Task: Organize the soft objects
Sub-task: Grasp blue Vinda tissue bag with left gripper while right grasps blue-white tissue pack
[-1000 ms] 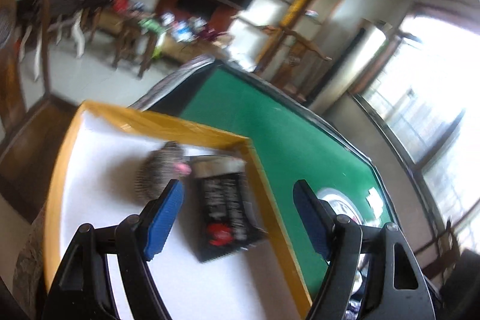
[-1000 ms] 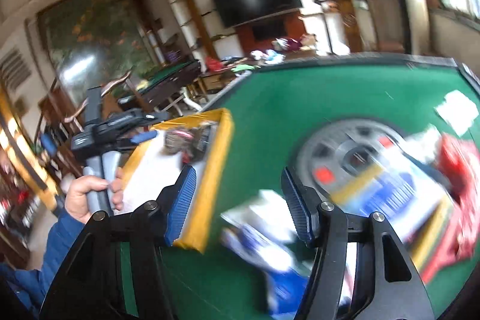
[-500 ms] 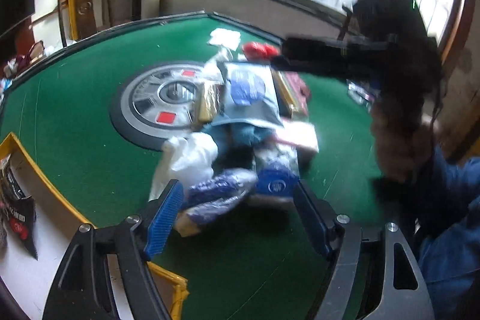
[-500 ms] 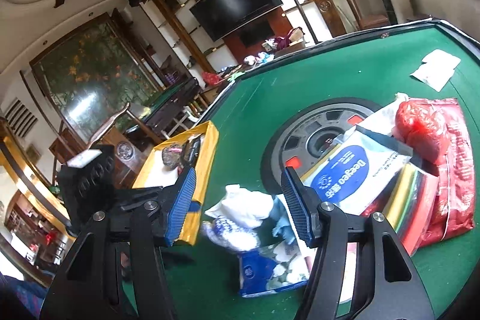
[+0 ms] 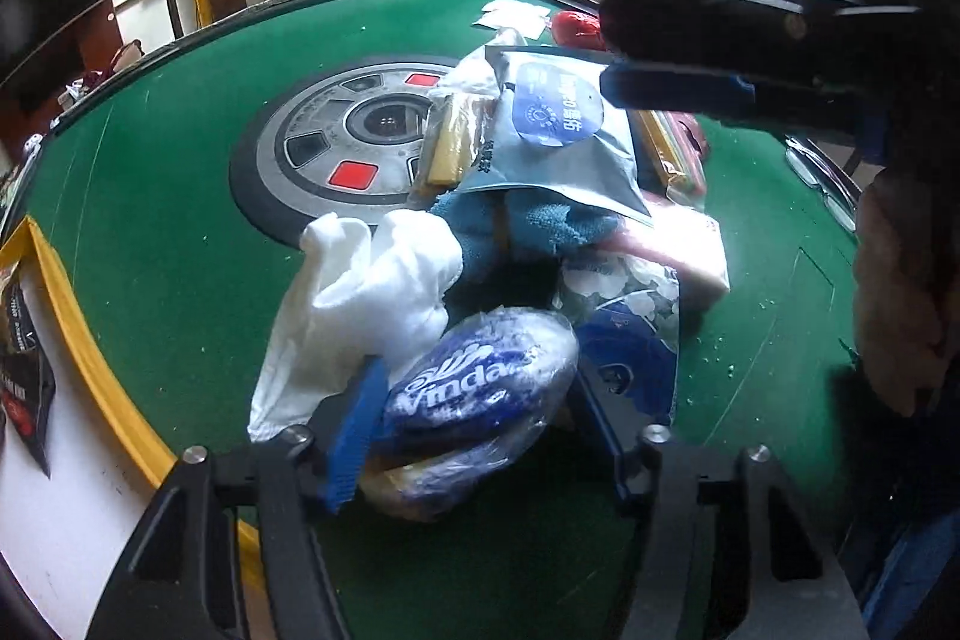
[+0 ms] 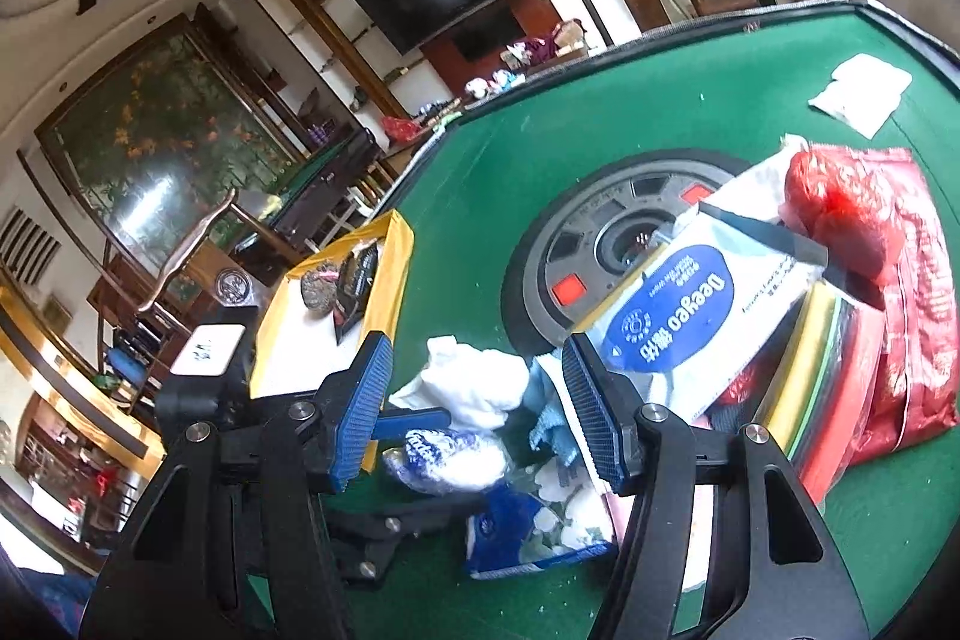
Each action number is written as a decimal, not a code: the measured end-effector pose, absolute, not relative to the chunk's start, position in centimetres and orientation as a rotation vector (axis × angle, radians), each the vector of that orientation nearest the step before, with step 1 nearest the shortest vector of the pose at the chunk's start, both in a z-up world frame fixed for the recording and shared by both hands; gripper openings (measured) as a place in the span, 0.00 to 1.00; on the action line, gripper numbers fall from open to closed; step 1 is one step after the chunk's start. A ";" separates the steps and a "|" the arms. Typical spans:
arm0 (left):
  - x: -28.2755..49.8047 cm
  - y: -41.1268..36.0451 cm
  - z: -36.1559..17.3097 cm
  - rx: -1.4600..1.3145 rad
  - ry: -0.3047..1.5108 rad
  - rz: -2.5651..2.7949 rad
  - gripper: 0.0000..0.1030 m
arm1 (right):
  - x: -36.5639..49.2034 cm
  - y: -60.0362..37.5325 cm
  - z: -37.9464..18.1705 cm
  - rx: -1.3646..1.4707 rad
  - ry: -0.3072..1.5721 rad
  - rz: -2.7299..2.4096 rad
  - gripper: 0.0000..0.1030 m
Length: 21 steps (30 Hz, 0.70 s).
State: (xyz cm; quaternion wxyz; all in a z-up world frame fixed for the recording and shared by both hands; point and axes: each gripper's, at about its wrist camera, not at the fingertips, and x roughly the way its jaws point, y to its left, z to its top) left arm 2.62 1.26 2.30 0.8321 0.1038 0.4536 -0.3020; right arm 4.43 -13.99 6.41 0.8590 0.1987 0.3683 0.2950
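Observation:
A heap of soft goods lies on the green table (image 5: 180, 172). At its near edge is a blue Vinda tissue pack (image 5: 480, 388) in clear plastic. My left gripper (image 5: 474, 430) has it between its fingers, the jaws closing and both blue pads against the wrap. From the right wrist view the same pack (image 6: 444, 460) shows between the left gripper's fingers (image 6: 414, 418). A white cloth (image 5: 372, 280) and a blue towel (image 5: 540, 220) lie just beyond it. My right gripper (image 6: 477, 418) hovers open over the heap, holding nothing.
A yellow-rimmed tray (image 5: 90, 358) with a black packet (image 5: 24, 382) sits at the table's left edge. A Deeyeo wipes pack (image 6: 678, 316), a red bag (image 6: 852, 214) and a flowered blue tissue pack (image 6: 528, 526) fill the heap. Glasses (image 5: 822, 184) lie at the right.
My left gripper swung from over the tray to the heap, came down and narrowed its jaws around the Vinda pack. The right gripper drew slightly closer to the heap, still open.

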 end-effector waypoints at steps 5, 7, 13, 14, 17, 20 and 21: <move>2.7 2.7 3.0 0.179 0.959 -0.618 0.57 | 4.5 -13.5 5.9 0.416 0.835 0.642 0.58; 3.3 3.7 3.2 0.120 0.958 -0.624 0.57 | 4.5 -13.1 5.4 0.391 0.878 0.649 0.58; 4.9 6.2 3.9 -0.020 0.940 -0.617 0.57 | 5.0 -11.8 2.6 0.308 1.024 0.609 0.58; 4.9 6.5 4.1 -0.037 0.933 -0.619 0.57 | 5.1 -11.7 2.3 0.296 1.042 0.603 0.58; 4.8 6.8 4.5 -0.054 0.912 -0.616 0.57 | 5.0 -11.1 1.8 0.266 1.064 0.602 0.59; 4.8 7.2 4.7 -0.070 0.902 -0.614 0.57 | 4.5 -10.4 1.9 0.261 1.122 0.682 0.59; 4.9 7.3 4.8 -0.075 0.896 -0.611 0.57 | 4.2 -9.9 1.9 0.258 1.152 0.742 0.59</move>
